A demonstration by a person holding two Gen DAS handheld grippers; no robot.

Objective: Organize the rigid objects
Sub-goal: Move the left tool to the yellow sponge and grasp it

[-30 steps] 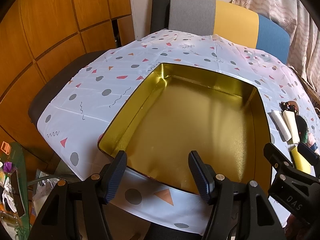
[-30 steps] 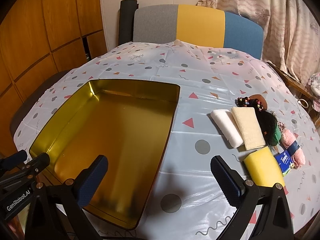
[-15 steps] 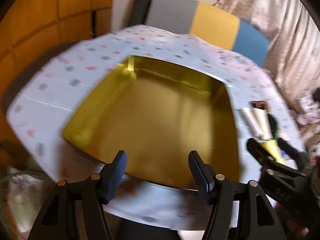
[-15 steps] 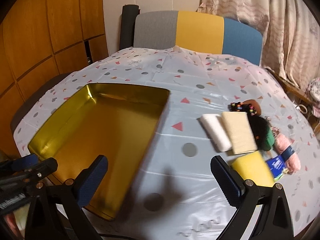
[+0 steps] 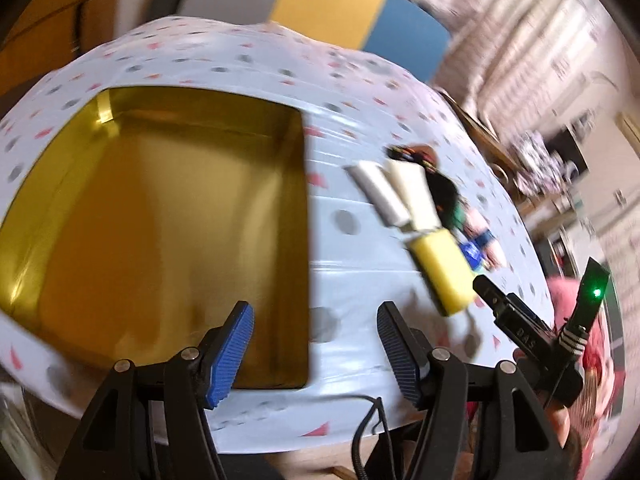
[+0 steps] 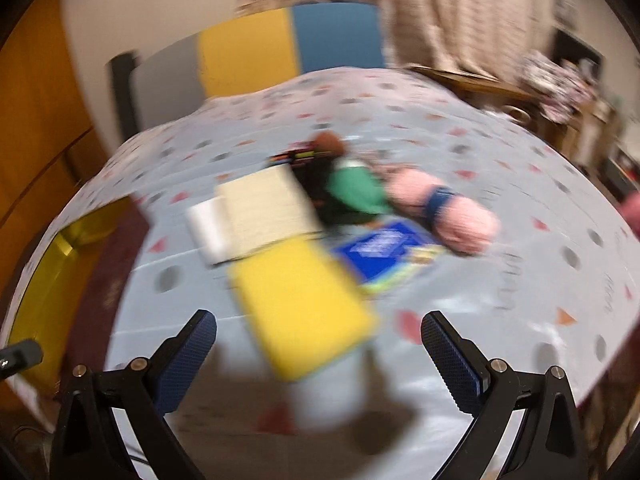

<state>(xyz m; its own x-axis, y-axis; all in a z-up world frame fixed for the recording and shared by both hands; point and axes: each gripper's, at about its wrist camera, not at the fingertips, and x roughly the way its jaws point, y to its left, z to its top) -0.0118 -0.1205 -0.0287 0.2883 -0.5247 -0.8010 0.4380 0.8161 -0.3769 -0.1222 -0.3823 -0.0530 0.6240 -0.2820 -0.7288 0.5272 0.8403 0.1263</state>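
Right wrist view: right hand-held gripper [image 6: 319,356] is swinging from the gold tin [image 6: 52,280] toward the yellow block [image 6: 304,308] near the surface's right edge | jaws standing wide, empty, tilted downward | left hand-held gripper [image 5: 314,344] is hanging open, empty, over the tin's right wall [image 5: 306,240] | pickup judged next, nothing packed yet.

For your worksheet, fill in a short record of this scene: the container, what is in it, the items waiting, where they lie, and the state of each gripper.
container: gold tin
contents: nothing visible inside
items waiting: white roll, cream block, yellow block, blue packet, pink yarn
place: on the tablecloth, beside the tin
left gripper: open, holding nothing
right gripper: open, holding nothing
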